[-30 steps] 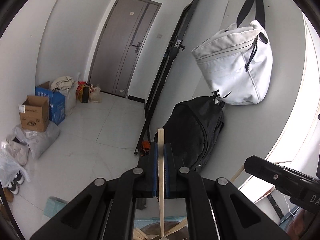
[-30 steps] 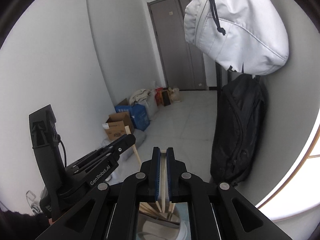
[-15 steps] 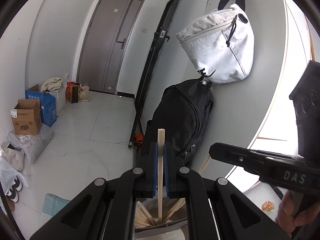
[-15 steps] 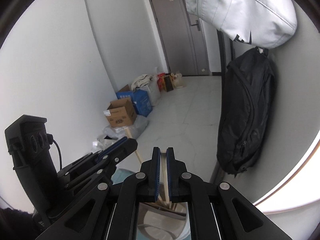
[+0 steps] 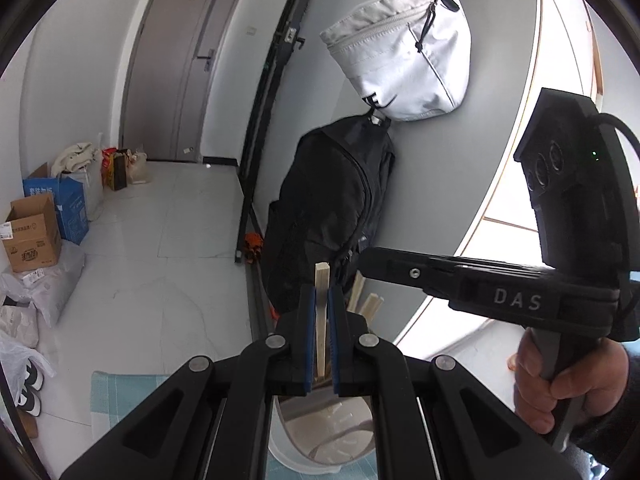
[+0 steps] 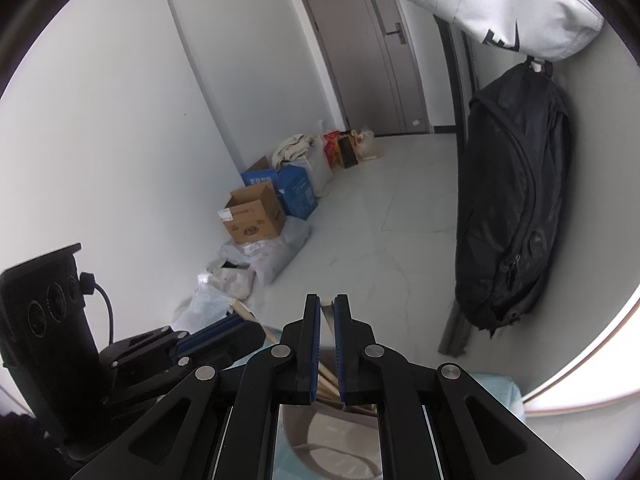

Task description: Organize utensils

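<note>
A lived-in home entryway: a grey-brown entrance door with a lever handle at eleven o'clock, pale floor tiles, and cardboard boxes, a blue carton and shoes piled along the white wall at nine. A white sling bag and a black backpack hang at one o'clock.
</note>
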### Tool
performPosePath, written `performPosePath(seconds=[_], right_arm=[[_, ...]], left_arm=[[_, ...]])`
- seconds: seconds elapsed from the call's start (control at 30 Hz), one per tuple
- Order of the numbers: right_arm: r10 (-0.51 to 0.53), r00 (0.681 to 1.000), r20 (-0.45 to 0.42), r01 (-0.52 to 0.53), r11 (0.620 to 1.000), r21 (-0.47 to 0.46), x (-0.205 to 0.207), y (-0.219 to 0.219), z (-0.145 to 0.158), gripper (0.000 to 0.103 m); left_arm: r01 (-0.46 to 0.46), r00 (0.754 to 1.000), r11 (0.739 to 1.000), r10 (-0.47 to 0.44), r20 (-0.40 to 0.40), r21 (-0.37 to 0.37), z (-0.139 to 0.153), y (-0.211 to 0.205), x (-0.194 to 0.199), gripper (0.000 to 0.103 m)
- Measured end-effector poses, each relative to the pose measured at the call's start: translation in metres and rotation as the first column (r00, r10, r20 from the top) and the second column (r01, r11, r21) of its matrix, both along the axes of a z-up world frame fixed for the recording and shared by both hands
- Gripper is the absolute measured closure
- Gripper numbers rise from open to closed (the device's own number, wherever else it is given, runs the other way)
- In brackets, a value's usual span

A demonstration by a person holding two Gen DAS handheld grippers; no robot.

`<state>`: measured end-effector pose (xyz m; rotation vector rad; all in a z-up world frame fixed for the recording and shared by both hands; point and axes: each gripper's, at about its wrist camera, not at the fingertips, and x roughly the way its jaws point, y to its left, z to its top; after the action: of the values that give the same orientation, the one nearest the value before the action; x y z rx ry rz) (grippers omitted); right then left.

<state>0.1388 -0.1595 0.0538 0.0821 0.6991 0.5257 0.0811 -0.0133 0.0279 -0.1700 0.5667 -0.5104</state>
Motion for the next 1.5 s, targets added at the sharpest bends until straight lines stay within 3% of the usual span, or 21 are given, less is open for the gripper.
performPosePath(seconds=[0.17, 0.3, 0.37, 0.47, 0.53, 0.67, 0.77, 0.83, 0.93, 1.13, 1.27, 1.5], right_arm=[[-0.001, 0.999, -0.042, 0.001, 1.000, -0.005, 0.001, 0.002, -0.013, 0.094], [-0.015, 0.998, -0.060, 0.019, 0.998, 0.059, -0.006, -0.011, -0.013, 0.094], [-0.026, 0.999, -0.037, 0.029, 0.996, 0.089, -0.016, -0.018, -0.008, 0.090], [-0.064, 0.998, 0.008, 0.063, 0.992, 0.108, -0.036, -0.028, 0.001, 0.075], [-0.089, 0.996, 0.015, 0.087, 0.989, 0.120, -0.046, -0.034, 0.003, 0.061], [-0.125, 0.992, 0.032, 0.119, 0.982, 0.146, -0.065, -0.043, 0.005, 0.056], [-0.142, 0.989, 0.051, 0.132, 0.979, 0.156, -0.076, -0.045, 0.011, 0.046], [-0.152, 0.986, 0.073, 0.139, 0.978, 0.156, -0.085, -0.046, 0.014, 0.034], [-0.156, 0.982, 0.107, 0.139, 0.979, 0.151, -0.102, -0.047, 0.018, 0.026], [-0.168, 0.970, 0.175, 0.145, 0.980, 0.134, -0.132, -0.043, 0.024, 0.016], [-0.174, 0.960, 0.218, 0.151, 0.981, 0.118, -0.149, -0.040, 0.026, 0.008], [-0.154, 0.925, 0.348, 0.126, 0.987, 0.102, -0.186, -0.034, 0.017, 0.000]], left_arm=[[0.045, 0.998, 0.999, -0.045, -0.032, 0.021, 0.001, -0.006, -0.001, 0.101], [0.019, 0.998, 1.000, -0.019, -0.064, 0.002, 0.006, 0.005, -0.002, 0.100], [-0.004, 0.997, 1.000, 0.004, -0.076, -0.002, 0.008, 0.012, -0.004, 0.094], [-0.040, 0.998, 0.999, 0.040, -0.047, -0.002, 0.018, 0.020, -0.013, 0.078], [-0.070, 0.997, 0.997, 0.071, -0.035, 0.017, 0.023, 0.022, -0.018, 0.055], [-0.106, 0.994, 0.993, 0.108, -0.027, 0.046, 0.028, 0.021, -0.027, 0.043], [-0.125, 0.992, 0.990, 0.126, -0.026, 0.059, 0.031, 0.021, -0.034, 0.040], [-0.151, 0.988, 0.986, 0.152, -0.005, 0.072, 0.034, 0.021, -0.041, 0.038], [-0.207, 0.978, 0.974, 0.207, 0.016, 0.092, 0.039, 0.024, -0.052, 0.026], [-0.288, 0.958, 0.952, 0.284, 0.047, 0.107, 0.046, 0.031, -0.069, 0.024], [-0.323, 0.946, 0.941, 0.318, 0.061, 0.105, 0.047, 0.035, -0.082, 0.017], [-0.360, 0.931, 0.921, 0.346, 0.114, 0.148, 0.042, 0.027, -0.104, 0.015]])
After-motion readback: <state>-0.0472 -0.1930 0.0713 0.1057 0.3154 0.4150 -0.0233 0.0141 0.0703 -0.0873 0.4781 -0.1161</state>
